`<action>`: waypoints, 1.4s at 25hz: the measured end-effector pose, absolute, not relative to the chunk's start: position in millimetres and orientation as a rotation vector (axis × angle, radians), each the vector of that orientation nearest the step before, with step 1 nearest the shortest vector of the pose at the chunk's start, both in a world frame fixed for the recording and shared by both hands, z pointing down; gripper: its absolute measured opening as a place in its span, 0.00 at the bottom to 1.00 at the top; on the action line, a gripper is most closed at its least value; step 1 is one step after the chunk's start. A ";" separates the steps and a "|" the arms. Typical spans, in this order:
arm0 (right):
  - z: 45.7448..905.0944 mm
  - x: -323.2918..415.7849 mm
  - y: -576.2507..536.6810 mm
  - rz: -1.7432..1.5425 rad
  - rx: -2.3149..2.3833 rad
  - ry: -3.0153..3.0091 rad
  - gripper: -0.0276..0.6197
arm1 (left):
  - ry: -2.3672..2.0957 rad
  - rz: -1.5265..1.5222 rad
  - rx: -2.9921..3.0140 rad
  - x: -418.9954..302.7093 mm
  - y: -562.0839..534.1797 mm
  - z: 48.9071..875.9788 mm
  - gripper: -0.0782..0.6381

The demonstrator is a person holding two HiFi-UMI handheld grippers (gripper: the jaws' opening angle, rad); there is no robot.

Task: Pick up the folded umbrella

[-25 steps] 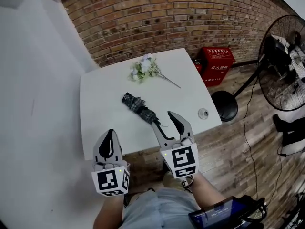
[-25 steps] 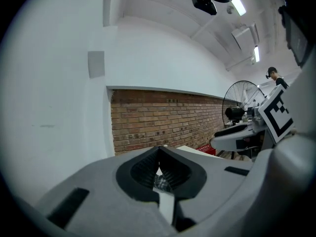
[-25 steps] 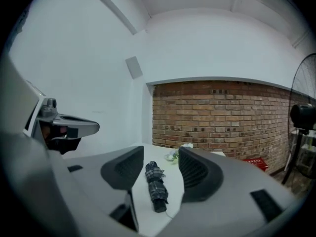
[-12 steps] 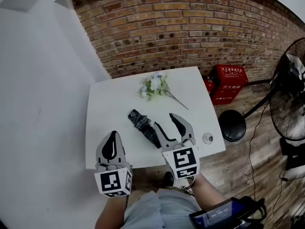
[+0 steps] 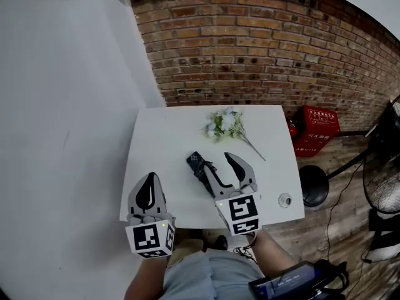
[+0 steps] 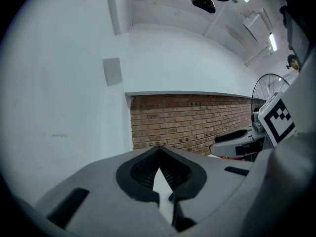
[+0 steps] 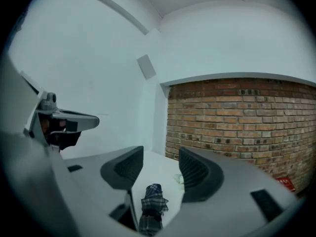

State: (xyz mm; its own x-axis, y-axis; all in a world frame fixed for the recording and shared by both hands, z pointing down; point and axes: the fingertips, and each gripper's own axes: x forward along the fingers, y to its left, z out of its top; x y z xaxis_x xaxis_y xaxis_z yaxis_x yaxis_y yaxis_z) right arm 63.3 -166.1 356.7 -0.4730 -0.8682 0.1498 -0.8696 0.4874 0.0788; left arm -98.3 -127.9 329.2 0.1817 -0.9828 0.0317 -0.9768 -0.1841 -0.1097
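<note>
Dark plaid folded umbrella [image 5: 199, 166] on white table [image 5: 162, 149], right gripper [image 5: 216, 159] fingers spread over it, left gripper [image 5: 149, 179] fingers closed.

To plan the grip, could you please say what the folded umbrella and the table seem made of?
Folded umbrella: soft matte fabric, going by its plaid weave and creases. Table: smooth white top, possibly laminate; hard to tell.

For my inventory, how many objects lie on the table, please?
3: folded umbrella mid-table, flowers at the far edge, small round object at the near-right corner; more may be hidden.
</note>
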 end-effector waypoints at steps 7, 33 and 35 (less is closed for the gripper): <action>376.7 44.3 -188.8 0.073 1.473 -2.519 0.41 | 1.958 -0.169 -2.400 -113.5 -152.1 336.7 0.12; 553.0 25.6 -210.1 0.415 1.246 -2.245 0.56 | 2.041 -0.317 -2.541 -142.6 -199.5 436.1 0.12; 563.7 24.5 -209.4 0.434 1.232 -2.220 0.57 | 2.052 -0.322 -2.541 -146.2 -200.0 437.9 0.12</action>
